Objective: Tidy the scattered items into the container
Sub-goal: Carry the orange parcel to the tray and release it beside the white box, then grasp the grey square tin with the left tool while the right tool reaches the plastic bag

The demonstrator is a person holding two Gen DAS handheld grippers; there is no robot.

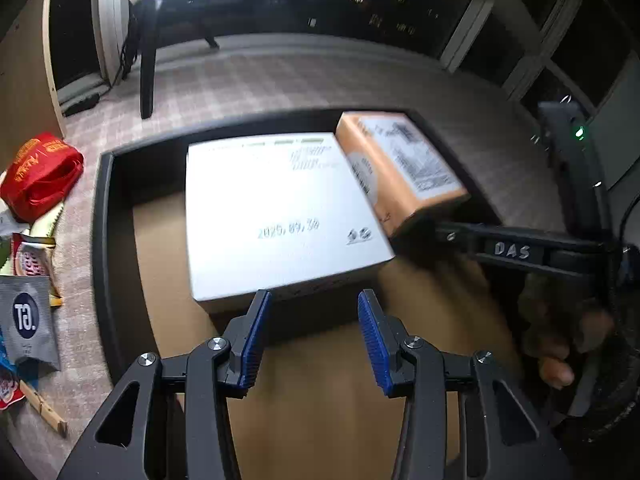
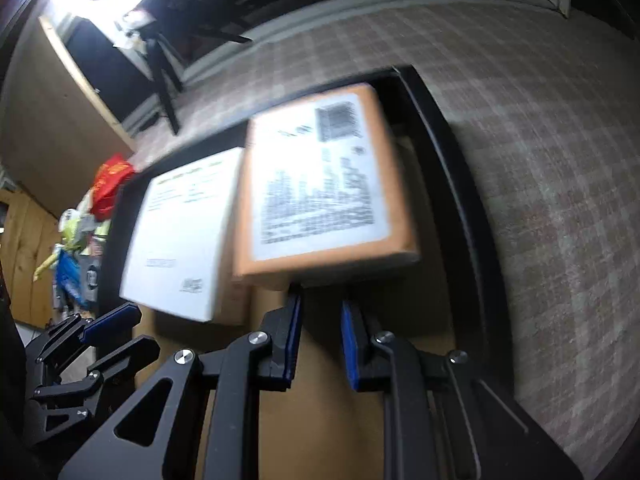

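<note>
Two boxes concern me: the orange box (image 2: pixel 320 184), pinched at its near edge in my right gripper (image 2: pixel 320 312), hangs tilted over the black container's (image 1: pixel 100 216) right side so it can drop beside the white box (image 1: pixel 280 216) already lying flat inside. My left gripper (image 1: pixel 312 336) hovers half-open, empty. Snack packets (image 1: pixel 28 320) and a red bag (image 1: pixel 40 176) wait outside, left.

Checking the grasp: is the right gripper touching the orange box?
Touching. Right wrist view: the right gripper pinches the orange box by its near edge.
</note>
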